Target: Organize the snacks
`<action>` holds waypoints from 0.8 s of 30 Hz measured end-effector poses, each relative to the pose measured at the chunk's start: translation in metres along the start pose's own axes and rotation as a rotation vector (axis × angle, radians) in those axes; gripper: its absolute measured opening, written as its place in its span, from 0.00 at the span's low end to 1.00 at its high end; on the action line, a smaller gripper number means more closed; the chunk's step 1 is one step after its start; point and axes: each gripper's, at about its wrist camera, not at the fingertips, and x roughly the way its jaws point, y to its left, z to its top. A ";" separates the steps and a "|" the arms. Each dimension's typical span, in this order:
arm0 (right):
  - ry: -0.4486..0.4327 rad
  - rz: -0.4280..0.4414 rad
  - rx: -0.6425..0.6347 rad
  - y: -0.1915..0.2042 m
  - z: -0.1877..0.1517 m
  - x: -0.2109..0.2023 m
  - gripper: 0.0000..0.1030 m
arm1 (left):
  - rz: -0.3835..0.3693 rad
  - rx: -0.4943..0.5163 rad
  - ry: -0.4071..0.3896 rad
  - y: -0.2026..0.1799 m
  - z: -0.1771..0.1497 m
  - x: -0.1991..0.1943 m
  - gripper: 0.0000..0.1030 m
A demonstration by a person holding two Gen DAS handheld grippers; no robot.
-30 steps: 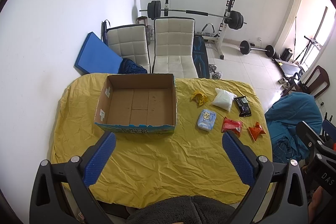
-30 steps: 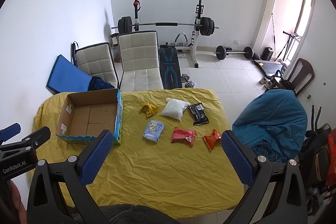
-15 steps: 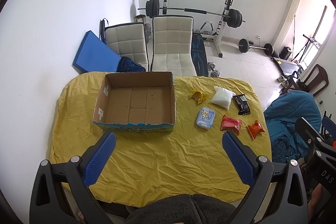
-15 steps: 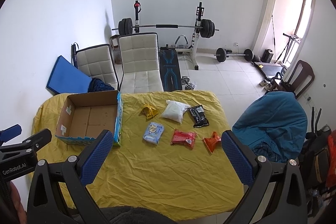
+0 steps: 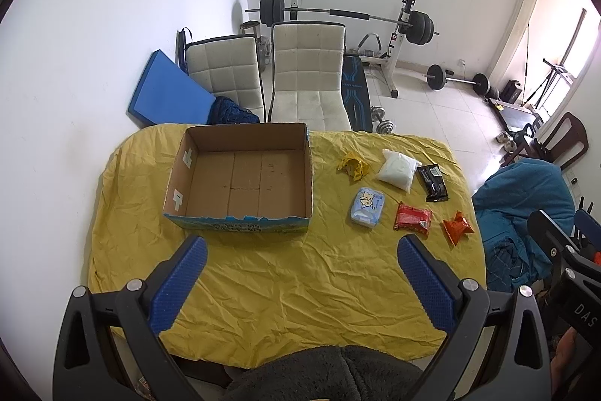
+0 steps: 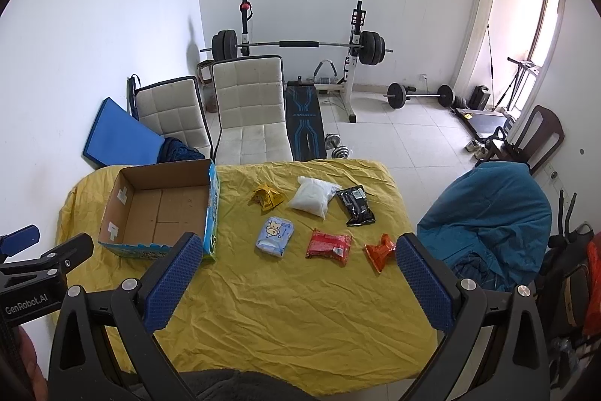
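Observation:
An empty cardboard box (image 5: 244, 175) (image 6: 161, 209) sits on the left of the yellow-clothed table (image 5: 293, 288) (image 6: 285, 307). To its right lie several snack packs: a yellow one (image 5: 353, 166) (image 6: 267, 197), a white bag (image 5: 398, 169) (image 6: 313, 198), a black pack (image 5: 432, 182) (image 6: 355, 205), a light blue pack (image 5: 367, 207) (image 6: 275, 235), a red pack (image 5: 412, 217) (image 6: 328, 244) and an orange pack (image 5: 457, 227) (image 6: 380, 250). My left gripper (image 5: 300, 258) hangs open above the table's near side. My right gripper (image 6: 296, 254) is open too, nothing held.
Two white chairs (image 5: 308, 77) stand behind the table, with a blue mat (image 5: 165, 96) against the wall and a barbell rack (image 5: 375, 21) beyond. A blue-covered seat (image 6: 488, 213) stands right of the table.
Both views have drifted slightly back and up from the table. The snacks and box lie where they were, and both grippers stay open.

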 end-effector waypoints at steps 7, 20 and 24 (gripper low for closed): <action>0.029 0.012 0.028 -0.009 -0.001 0.015 1.00 | -0.005 0.024 0.031 -0.009 0.007 0.016 1.00; 0.265 -0.060 0.197 -0.108 -0.008 0.141 1.00 | -0.077 0.131 0.218 -0.077 0.051 0.156 1.00; 0.368 -0.073 0.211 -0.149 -0.010 0.216 1.00 | -0.057 0.170 0.318 -0.104 0.059 0.235 1.00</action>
